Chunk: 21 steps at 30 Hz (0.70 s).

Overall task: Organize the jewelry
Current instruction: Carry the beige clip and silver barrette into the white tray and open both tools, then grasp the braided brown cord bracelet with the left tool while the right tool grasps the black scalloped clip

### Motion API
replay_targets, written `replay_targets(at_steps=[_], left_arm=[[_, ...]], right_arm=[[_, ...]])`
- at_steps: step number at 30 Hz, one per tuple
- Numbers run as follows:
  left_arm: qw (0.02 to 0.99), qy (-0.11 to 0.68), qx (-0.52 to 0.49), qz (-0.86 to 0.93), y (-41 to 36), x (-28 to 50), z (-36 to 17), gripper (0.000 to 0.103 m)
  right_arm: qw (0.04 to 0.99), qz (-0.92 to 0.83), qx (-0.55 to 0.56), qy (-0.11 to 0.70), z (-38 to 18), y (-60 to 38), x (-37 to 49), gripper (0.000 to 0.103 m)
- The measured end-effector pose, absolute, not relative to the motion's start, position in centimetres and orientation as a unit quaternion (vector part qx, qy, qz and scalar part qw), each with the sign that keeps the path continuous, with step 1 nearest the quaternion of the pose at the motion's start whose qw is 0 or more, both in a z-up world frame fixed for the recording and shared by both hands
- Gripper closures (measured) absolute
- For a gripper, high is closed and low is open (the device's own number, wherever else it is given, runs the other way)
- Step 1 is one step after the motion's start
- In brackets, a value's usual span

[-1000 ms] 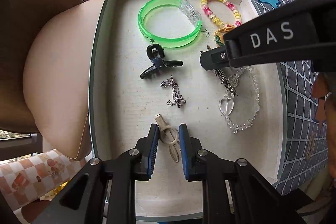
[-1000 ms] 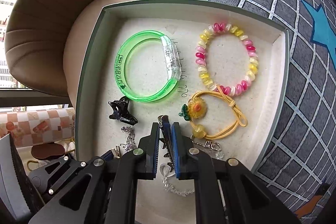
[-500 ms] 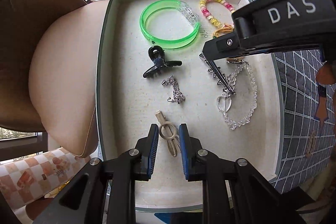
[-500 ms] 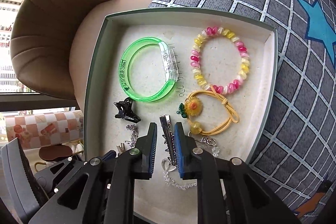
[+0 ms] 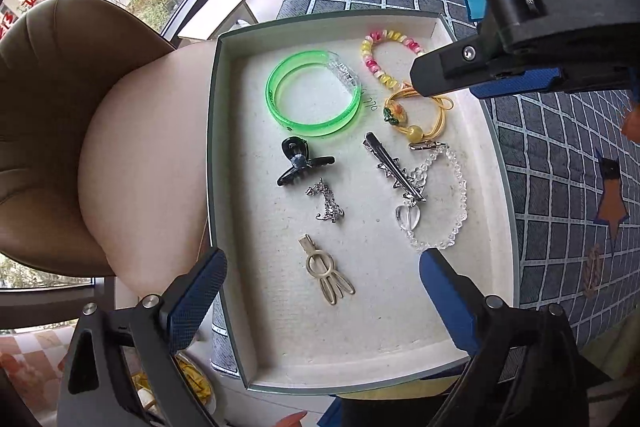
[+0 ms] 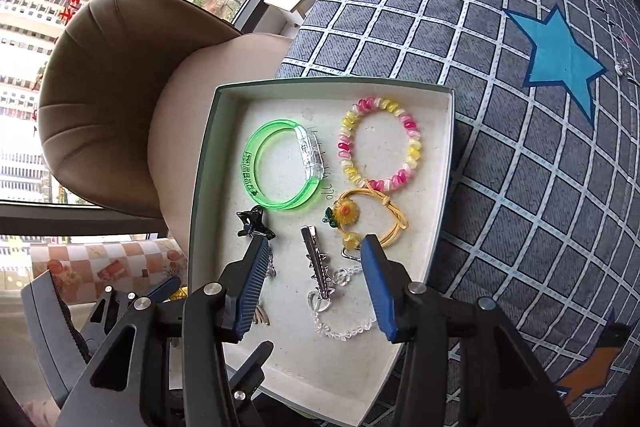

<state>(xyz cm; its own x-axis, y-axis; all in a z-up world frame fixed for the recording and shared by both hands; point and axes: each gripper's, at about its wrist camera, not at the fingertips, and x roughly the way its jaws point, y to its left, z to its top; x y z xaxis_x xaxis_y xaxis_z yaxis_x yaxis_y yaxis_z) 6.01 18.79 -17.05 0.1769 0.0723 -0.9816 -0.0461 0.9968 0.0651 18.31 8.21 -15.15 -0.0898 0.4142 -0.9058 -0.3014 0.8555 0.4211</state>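
Above the tray (image 5: 224, 187), my left hand-held gripper (image 5: 320, 283) was opening wide over the beige clip (image 5: 326, 273), gripping nothing. My right hand-held gripper (image 6: 316, 275) was opening too, the silver clip (image 6: 318, 267) lying loose between its jaws.

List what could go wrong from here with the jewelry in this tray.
1. The silver star clip lies across the clear bead bracelet; lifting either one could drag the other.
2. The tray sits at the edge of the checked cloth, beside the chair; a bump from the left gripper or the opening right gripper, both empty above it, might shift it.
3. The small silver charm could slip from wide pads.
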Motion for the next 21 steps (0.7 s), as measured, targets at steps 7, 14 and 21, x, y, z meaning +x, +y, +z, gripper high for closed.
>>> replay_targets(at_steps=[7,14,21], left_arm=[[0.766,0.642,0.030,0.032,17.9,6.4,-15.9,0.000],[0.770,0.636,0.055,-0.011,14.9,7.9,-14.6,0.000],[0.775,0.623,0.100,-0.047,10.3,9.9,-13.7,0.000]], right_arm=[[0.690,0.245,0.069,0.678,-13.3,4.3,17.9,0.030],[0.717,0.181,0.104,0.665,-11.9,-3.2,16.3,0.017],[0.716,0.083,0.133,0.681,-12.6,-12.7,12.8,0.017]])
